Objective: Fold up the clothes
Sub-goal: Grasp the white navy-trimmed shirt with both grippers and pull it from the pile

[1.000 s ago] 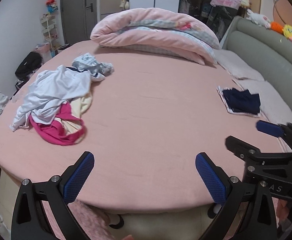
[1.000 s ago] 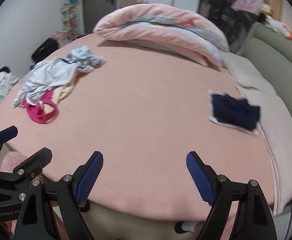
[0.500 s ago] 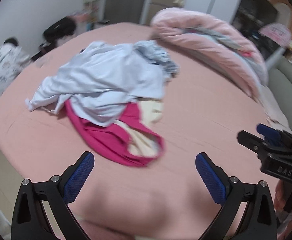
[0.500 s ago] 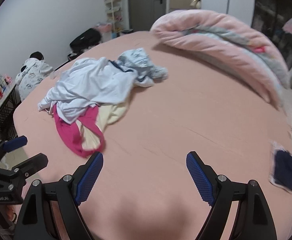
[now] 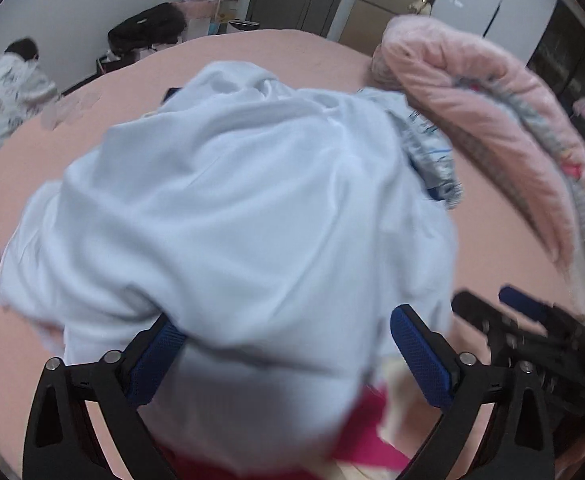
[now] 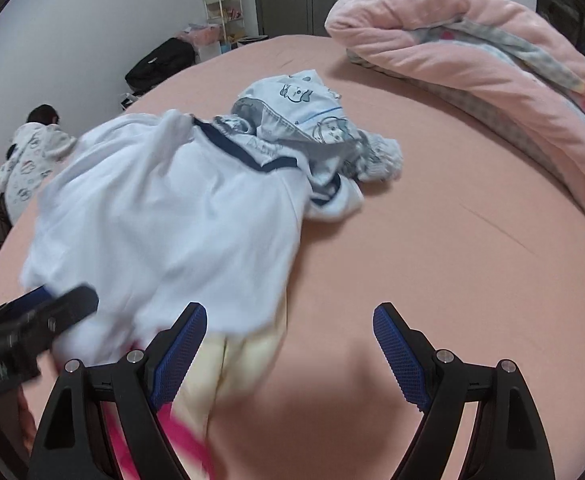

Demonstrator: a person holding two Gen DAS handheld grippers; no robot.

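A heap of clothes lies on the pink bed (image 6: 432,248). On top is a pale blue shirt (image 5: 232,208) with navy trim (image 6: 164,216). Under it lie a cream garment (image 6: 228,364) and a magenta one (image 5: 364,444). A grey-blue printed piece (image 6: 312,128) lies at the heap's far end. My left gripper (image 5: 288,356) is open, its fingers spread on either side of the shirt's near edge. My right gripper (image 6: 288,352) is open, low over the cream garment and the bare sheet. The left gripper also shows in the right wrist view (image 6: 32,316).
A rolled pink duvet (image 6: 472,56) lies along the far right of the bed. A child in patterned pyjamas (image 6: 28,160) crouches on the floor at left. A black bag (image 6: 160,64) and a shelf (image 6: 220,4) stand by the wall.
Both grippers have swung left and moved close to the clothes heap, which now fills the left view. The folded navy garment has slid to the right edge. Both stay open.
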